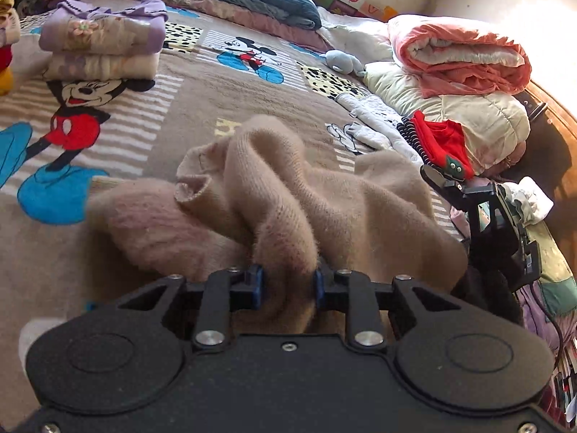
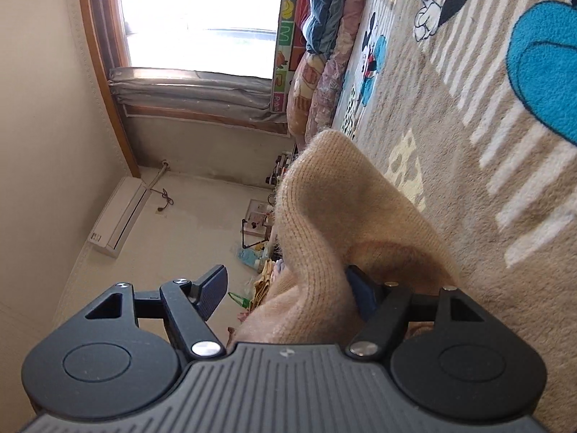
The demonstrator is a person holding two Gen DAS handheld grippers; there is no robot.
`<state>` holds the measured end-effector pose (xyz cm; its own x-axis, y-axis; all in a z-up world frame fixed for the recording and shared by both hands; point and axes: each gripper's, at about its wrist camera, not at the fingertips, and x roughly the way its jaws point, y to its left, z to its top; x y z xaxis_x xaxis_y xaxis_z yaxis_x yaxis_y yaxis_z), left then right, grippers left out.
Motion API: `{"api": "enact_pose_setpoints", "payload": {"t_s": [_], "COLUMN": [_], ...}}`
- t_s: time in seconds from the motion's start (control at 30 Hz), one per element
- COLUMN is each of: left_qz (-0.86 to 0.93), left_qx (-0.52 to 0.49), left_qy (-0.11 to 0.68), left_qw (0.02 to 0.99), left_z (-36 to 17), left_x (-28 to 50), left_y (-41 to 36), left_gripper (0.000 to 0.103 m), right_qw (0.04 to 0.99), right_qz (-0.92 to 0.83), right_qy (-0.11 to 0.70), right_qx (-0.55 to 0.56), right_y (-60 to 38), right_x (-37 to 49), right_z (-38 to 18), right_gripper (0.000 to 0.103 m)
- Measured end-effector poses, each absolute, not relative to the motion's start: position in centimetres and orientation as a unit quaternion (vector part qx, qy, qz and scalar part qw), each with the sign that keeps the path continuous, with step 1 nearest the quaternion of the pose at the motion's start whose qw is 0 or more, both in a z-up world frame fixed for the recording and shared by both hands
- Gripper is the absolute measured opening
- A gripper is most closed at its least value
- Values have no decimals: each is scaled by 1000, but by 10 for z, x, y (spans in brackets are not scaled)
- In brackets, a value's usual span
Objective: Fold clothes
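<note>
**A:** Why is the fuzzy beige knitted sweater [image 1: 274, 195] bunched up like that?

**B:** I've pinched a thick fold of it in my left gripper [image 1: 288, 285], whose jaws are narrow and clamped on the wool. That gives me a hold so I can spread the sweater for folding, I'd judge. The rest slumps on the brown cartoon-mouse blanket [image 1: 223, 90] covering the bed, near the edge closest to me.

**A:** And your other side?

**B:** My right gripper [image 2: 288, 288] is rolled sideways with its jaws wide. The sweater drapes between them, against one pad, while the other pad stands clear. It isn't gripping yet.

**A:** Finished pieces?

**B:** The folded lilac and cream garments [image 1: 102, 39] are stacked towards the bed's far left corner.
</note>
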<state>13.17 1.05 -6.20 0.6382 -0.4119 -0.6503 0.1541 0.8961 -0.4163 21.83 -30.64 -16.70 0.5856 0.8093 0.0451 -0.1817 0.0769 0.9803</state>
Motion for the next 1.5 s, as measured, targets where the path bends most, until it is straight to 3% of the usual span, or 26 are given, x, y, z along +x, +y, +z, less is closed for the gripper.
{"api": "enact_pose_setpoints", "payload": {"t_s": [0.3,0.37,0.57,0.77,1.0,1.2,1.5], "left_qz": [-169,-175,-152,-93,-49,-85,-229], "left_qx": [-185,-197,-212,-214,-231,-266,-297], "left_qy": [448,445,390,381,446,470,421], "left_qw": [858,856,883,895,863,837,826], "left_z": [-78,-76,-47,-41,-80,-105,-121], "left_x": [70,60,46,65,107,132,141], "left_y": [24,29,53,72,87,71,46], "left_gripper": [26,48,75,86,87,89,90], "right_qw": [697,710,735,777,730,732,716], "right_qz": [400,389,367,285,239,262,302], "right_qy": [321,336,302,288,339,353,355], "right_qx": [500,481,483,482,543,520,519], "right_y": [-289,-290,-319,-340,-320,-294,-267], "right_x": [160,141,88,61,98,125,136], "right_z": [-143,-143,-129,-127,-183,-185,-187], "right_gripper": [72,72,75,91,91,87,86]}}
